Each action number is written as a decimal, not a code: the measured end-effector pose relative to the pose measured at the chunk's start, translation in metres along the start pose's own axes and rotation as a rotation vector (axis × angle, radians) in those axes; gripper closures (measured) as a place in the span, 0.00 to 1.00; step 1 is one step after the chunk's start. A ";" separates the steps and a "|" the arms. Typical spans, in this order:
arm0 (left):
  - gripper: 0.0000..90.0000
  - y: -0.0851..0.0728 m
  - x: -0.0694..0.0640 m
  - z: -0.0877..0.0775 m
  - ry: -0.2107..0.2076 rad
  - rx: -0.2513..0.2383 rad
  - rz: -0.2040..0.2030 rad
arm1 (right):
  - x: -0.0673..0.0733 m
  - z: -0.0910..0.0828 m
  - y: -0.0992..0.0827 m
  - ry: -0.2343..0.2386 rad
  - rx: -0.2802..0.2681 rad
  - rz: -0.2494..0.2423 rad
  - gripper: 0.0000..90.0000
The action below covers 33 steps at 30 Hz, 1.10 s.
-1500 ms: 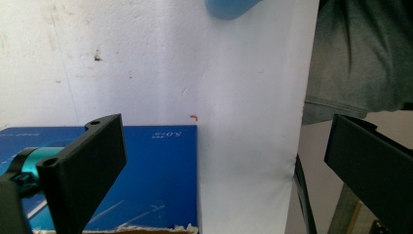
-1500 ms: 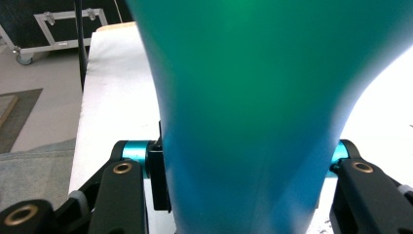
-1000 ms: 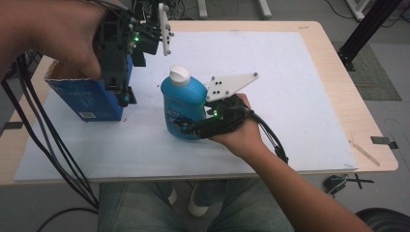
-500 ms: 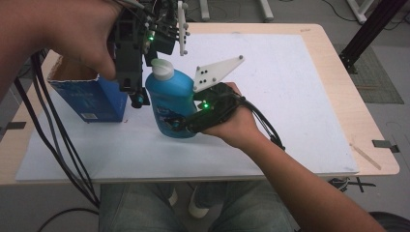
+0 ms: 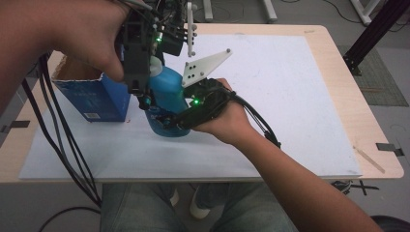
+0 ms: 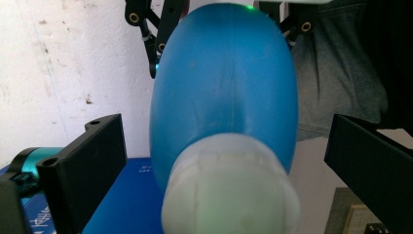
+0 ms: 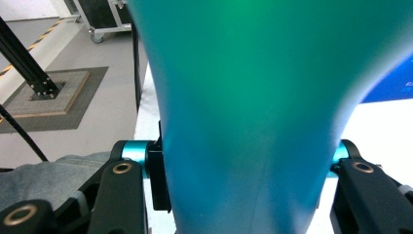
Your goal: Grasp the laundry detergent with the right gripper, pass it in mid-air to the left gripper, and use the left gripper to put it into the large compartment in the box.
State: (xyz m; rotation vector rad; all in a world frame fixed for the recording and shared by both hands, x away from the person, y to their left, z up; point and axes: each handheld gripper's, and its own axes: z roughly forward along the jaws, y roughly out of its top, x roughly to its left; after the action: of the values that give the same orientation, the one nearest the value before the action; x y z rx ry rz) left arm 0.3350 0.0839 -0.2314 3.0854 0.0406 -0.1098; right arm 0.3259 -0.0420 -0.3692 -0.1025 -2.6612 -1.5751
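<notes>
The right gripper (image 5: 167,121) clamps the lower body of a blue bottle (image 5: 168,92), jaws pressed against both its sides. The bottle is smooth, glossy blue plastic with a rounded shoulder and a white cap (image 6: 229,195), standing on the white mat (image 5: 290,96) over the tabletop (image 5: 348,87). The left gripper (image 5: 140,94) hangs above, jaws spread wide on either side of the cap, apart from it. A blue box (image 5: 92,94) stands just beside the bottle.
</notes>
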 end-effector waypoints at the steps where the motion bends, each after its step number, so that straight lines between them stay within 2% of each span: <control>1: 0.02 0.001 0.000 0.000 0.003 0.004 0.006 | 0.000 0.000 0.000 0.002 -0.002 0.005 0.50; 13: 0.03 0.004 0.002 0.005 0.010 0.029 -0.020 | 0.001 0.000 0.002 0.002 -0.013 0.003 0.50; 15: 0.10 0.004 0.001 0.004 0.008 0.030 -0.019 | 0.001 0.000 0.002 -0.004 -0.019 0.002 0.50; 23: 0.11 0.006 0.002 0.005 0.012 0.028 -0.023 | -0.001 0.000 0.001 0.003 -0.029 0.003 0.50; 25: 0.15 0.006 0.002 0.005 0.012 0.034 -0.026 | -0.001 0.000 0.001 0.006 -0.031 0.002 0.50; 33: 0.19 0.008 0.002 0.006 0.021 0.038 -0.020 | -0.002 0.000 0.001 0.005 -0.031 0.007 0.50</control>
State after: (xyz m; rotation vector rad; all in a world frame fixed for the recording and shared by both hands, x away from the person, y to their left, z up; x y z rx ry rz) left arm 0.3368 0.0753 -0.2369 3.1252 0.0712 -0.0796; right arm 0.3281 -0.0416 -0.3686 -0.1088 -2.6305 -1.6133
